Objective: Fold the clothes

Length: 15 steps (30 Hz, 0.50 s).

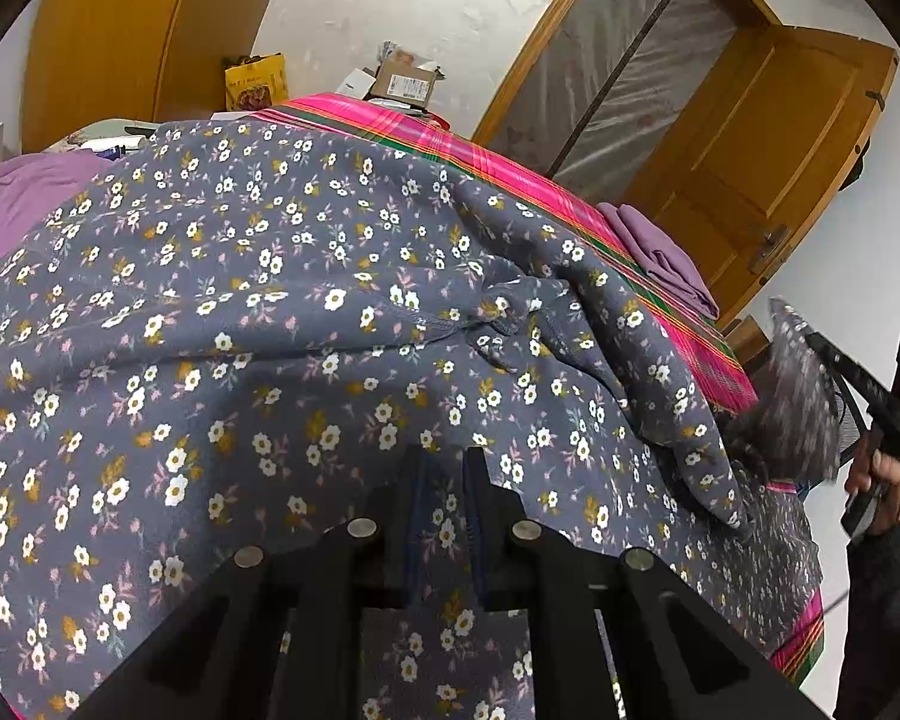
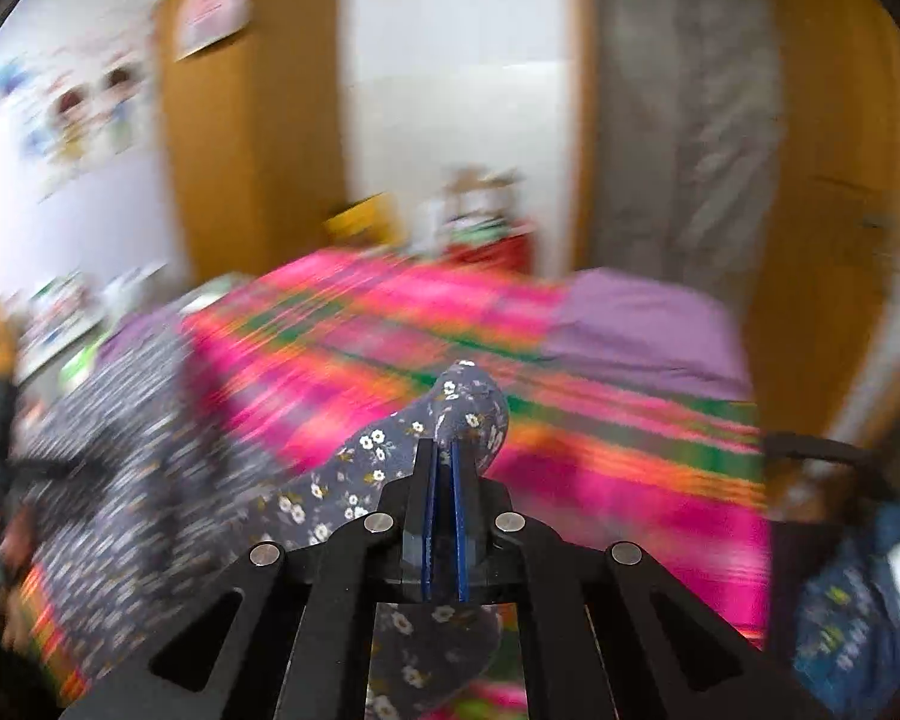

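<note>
Right wrist view: right hand-held gripper (image 2: pixel 444 468) pinches a rumpled grey floral garment (image 2: pixel 390 450) edge.

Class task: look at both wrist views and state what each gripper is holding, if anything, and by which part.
Both grip the floral garment: the left gripper pinches a near fold of it, the right gripper clamps a bunched edge lifted off the bed.

Motion is smearing the right wrist view: the plaid bedcover (image 2: pixel 390 324) and the wall posters (image 2: pixel 84 114) at ten o'clock are staying unreadable.
</note>
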Tool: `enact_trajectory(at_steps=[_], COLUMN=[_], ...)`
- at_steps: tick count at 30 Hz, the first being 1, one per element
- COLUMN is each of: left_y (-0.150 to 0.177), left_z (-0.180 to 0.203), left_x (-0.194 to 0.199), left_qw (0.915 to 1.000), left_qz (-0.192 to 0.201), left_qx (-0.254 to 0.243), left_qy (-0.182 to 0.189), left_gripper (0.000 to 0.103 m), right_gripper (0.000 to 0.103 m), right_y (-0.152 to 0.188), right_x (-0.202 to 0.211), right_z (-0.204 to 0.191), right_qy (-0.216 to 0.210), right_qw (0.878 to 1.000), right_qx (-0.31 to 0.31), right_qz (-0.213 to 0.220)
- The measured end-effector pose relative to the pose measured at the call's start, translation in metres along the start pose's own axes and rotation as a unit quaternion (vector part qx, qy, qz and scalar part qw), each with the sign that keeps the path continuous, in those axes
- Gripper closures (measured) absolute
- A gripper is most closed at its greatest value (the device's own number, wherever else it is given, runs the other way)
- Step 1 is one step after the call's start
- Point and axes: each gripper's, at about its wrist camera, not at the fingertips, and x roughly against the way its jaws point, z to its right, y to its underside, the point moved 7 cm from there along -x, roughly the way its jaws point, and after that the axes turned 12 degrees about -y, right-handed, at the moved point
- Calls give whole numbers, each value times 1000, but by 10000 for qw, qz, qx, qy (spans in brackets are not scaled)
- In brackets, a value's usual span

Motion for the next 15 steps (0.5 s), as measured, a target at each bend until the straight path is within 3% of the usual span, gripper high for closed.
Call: enact_trajectory(at_steps=[3, 8, 11, 14, 15], left_y=[0, 0, 0, 0, 0], left_z=[-1, -1, -1, 1, 2], left_x=[0, 1, 1, 1, 1], left_qw=[10000, 10000, 10000, 9999, 9998], left_qz=[-1, 0, 2, 10, 13], left_qx=[3, -4, -31, -94, -115], left_qy=[4, -6, -37, -110, -136], left_gripper=[91, 91, 91, 91, 91], right_gripper=[98, 95, 93, 83, 73], right_y=[-1, 40, 67, 72, 68], right_x=[24, 50, 53, 50, 48], right_z=[62, 145, 159, 142, 130], right_qy=[1001, 2184, 2333, 2033, 1881], right_qw=[9936, 9653, 9564, 9659, 9717], right_qx=[-494, -1429, -1729, -1567, -1404], right_qz=[196, -66, -323, -331, -260])
